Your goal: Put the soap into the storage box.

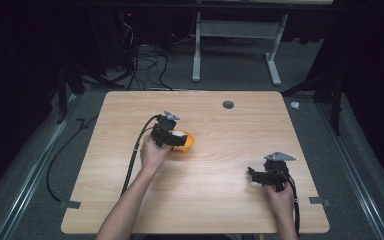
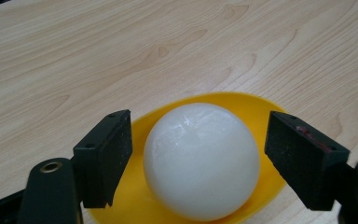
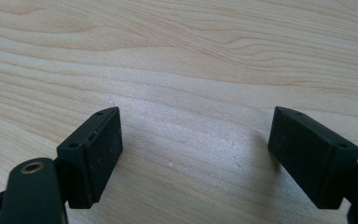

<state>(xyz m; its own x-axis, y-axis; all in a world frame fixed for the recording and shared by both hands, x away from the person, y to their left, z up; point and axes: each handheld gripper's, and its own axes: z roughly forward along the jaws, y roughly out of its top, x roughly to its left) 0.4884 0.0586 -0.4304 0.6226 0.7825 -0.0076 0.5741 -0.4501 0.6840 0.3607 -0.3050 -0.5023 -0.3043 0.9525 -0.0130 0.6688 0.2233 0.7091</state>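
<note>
A white ball (image 2: 200, 158) rests in a shallow yellow bowl (image 2: 242, 105) left of the table's middle. In the high view the ball (image 1: 179, 134) and bowl (image 1: 190, 143) lie partly under my left gripper (image 1: 177, 140). The left gripper (image 2: 198, 123) straddles the ball, one black pad (image 2: 105, 158) on each side. A thin strip of yellow shows between each pad and the ball, so the jaws stand open around it. My right gripper (image 1: 252, 175) sits low at the table's right front. The right gripper (image 3: 196, 121) is open over bare wood.
The wooden table (image 1: 205, 190) has a dark round hole (image 1: 228, 104) near its far edge. A black cable (image 1: 135, 150) trails from the left gripper toward the front edge. Beyond the table stand a white desk frame (image 1: 197, 50) and floor cables.
</note>
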